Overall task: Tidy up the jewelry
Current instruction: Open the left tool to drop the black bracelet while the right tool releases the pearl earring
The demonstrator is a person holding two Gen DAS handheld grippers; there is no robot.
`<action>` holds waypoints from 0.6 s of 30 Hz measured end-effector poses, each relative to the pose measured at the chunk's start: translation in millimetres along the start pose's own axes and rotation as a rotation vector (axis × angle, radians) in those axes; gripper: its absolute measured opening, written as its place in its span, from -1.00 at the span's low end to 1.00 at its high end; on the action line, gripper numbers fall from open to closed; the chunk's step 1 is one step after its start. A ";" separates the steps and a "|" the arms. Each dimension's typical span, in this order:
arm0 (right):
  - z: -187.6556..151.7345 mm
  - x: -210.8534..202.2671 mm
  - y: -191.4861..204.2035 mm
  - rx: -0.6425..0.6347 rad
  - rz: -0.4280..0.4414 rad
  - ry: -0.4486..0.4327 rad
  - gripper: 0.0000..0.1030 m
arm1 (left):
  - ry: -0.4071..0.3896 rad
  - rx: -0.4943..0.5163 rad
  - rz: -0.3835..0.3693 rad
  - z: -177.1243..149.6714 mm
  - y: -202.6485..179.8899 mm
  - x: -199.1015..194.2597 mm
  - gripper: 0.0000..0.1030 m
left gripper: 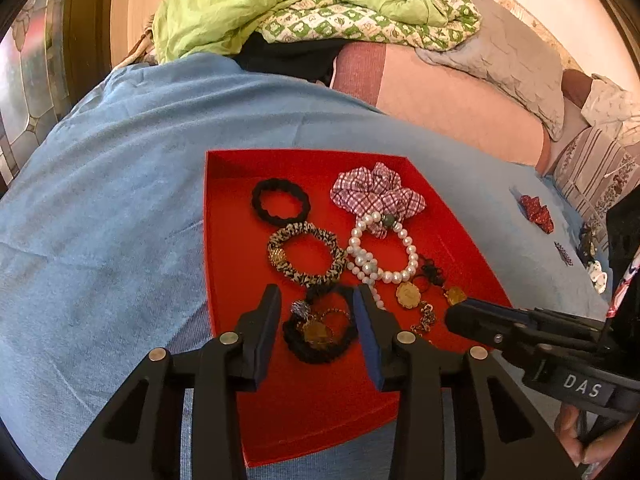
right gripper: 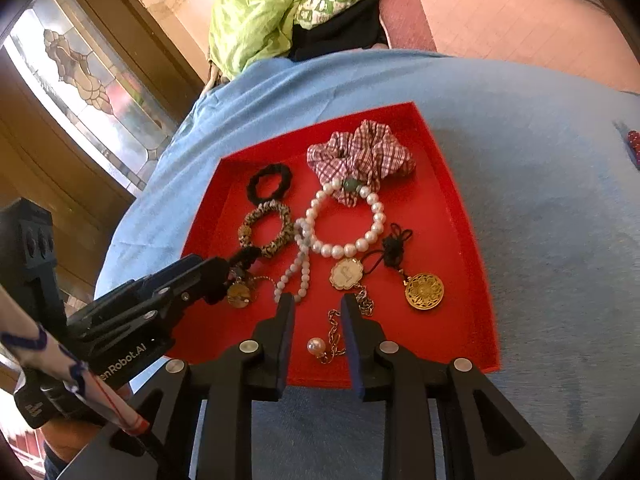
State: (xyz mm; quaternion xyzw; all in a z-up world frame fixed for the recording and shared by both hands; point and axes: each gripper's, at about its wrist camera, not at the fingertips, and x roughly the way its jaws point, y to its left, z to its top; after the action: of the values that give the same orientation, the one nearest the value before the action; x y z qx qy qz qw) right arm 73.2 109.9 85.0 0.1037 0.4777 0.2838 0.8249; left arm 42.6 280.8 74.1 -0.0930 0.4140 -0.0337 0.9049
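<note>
tray: one red tray [right gripper: 472,240] on the blue-covered bed [right gripper: 540,200]
hair ties: four, all in the tray
pearl bracelet [right gripper: 344,224]: one
gold pendants: three
left gripper [left gripper: 318,320]: angled down, fingers narrowly apart, straddling a black hair tie [left gripper: 320,344], not pinching
right gripper [right gripper: 318,336]: angled down, fingers narrowly apart around a chain [right gripper: 334,332]

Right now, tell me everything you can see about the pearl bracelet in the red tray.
The pearl bracelet is a closed loop of glossy white round beads with one dull green bead at its far side. It lies flat in the red tray, its far edge overlapping the checked scrunchie, its near edge touching the scalloped gold pendant. Neither claw touches it.
</note>
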 end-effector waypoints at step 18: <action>-7.3 -31.8 -3.6 0.013 0.011 -0.041 -0.42 | -0.066 -0.070 -0.033 6.3 2.6 -14.2 0.08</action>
State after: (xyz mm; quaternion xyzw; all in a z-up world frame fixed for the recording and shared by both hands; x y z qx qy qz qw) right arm 56.2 88.1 102.7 0.1174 0.4617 0.2832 0.8324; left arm 38.0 286.2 88.2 -0.1325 0.3832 -0.0310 0.9136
